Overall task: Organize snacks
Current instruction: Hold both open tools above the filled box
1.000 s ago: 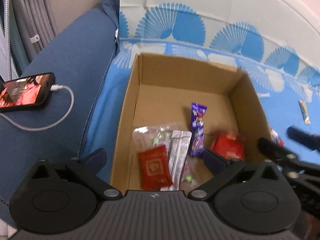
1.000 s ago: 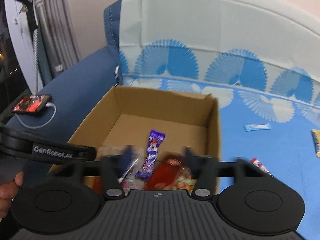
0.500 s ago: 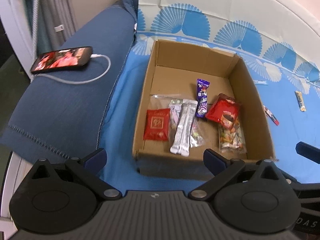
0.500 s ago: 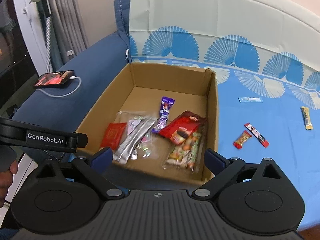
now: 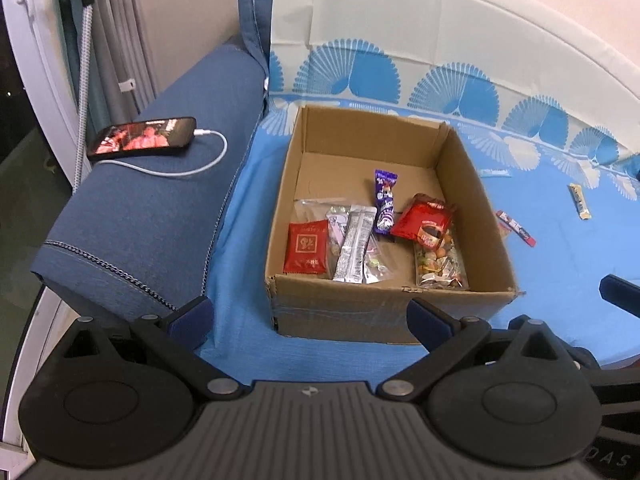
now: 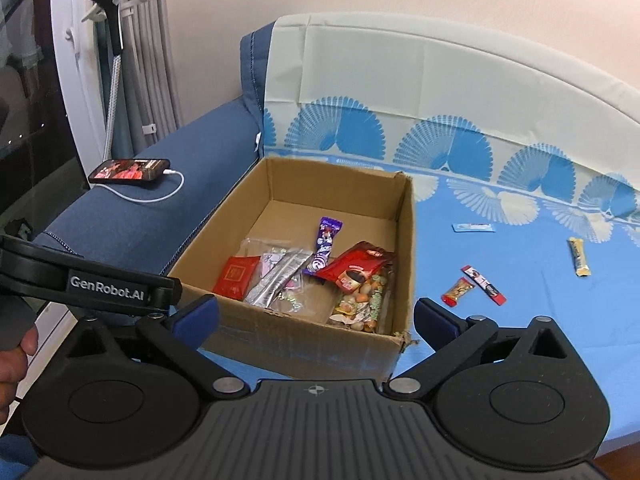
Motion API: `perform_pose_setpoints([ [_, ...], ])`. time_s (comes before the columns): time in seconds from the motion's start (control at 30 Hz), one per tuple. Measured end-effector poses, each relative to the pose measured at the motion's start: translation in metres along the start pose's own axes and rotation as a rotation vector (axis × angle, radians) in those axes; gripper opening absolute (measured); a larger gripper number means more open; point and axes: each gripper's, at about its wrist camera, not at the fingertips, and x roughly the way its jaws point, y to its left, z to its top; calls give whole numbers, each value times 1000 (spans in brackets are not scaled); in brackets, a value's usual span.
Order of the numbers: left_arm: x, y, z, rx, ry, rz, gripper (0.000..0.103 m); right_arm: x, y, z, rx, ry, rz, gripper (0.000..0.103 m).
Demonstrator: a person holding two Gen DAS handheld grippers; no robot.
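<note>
An open cardboard box (image 5: 384,308) (image 6: 304,340) sits on the blue sheet. Inside lie a flat red packet (image 5: 306,247), silver sachets (image 5: 354,248), a purple candy wrapper (image 5: 384,202), a red coffee pouch (image 5: 426,222) and a clear bag of mixed sweets (image 5: 440,266). Loose snacks lie on the sheet to the right: a small red-orange candy (image 6: 457,291), a red stick (image 6: 483,285), a gold bar (image 6: 578,257) and a blue-white packet (image 6: 473,227). My left gripper (image 5: 310,314) and right gripper (image 6: 316,314) are both open and empty, held back from the box's near wall.
A phone (image 5: 144,141) on a white charging cable (image 5: 188,168) lies on the blue sofa armrest (image 5: 152,216) left of the box. The backrest with the fan-pattern cover (image 6: 440,92) stands behind. Curtains and a white pole are at far left.
Both grippers have pulled back and up from inside the box. The red coffee pouch and sweets bag now lie in the box, released from the right gripper.
</note>
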Motion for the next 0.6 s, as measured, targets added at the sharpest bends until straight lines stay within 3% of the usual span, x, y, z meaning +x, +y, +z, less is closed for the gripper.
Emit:
perform_pose_setpoints([
  [0.6,-17,4,-5,-6,-31,1,103,-13,8,-3,-4,-16,10,103],
])
